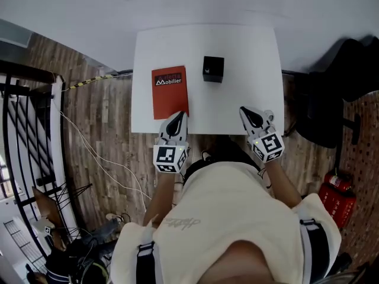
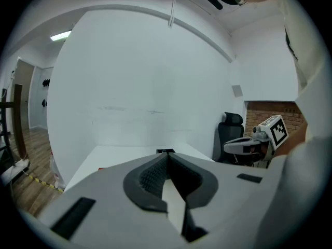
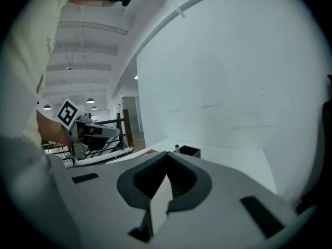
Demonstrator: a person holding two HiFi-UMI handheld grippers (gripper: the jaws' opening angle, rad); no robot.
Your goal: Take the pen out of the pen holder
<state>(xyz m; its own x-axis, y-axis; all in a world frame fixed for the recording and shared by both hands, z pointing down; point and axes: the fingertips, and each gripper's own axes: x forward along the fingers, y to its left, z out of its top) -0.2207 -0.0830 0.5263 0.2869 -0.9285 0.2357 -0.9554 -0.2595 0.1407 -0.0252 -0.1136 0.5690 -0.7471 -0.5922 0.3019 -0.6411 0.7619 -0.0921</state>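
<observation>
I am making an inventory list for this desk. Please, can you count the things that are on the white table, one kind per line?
book, red: 1
pen holder, black: 1
pen, standing in the pen holder: 1
Total: 3

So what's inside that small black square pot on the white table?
From above, the small black square holder shows only a dark opening. The right gripper view shows a slim pen top poking above its rim; the rest is hidden inside.
</observation>
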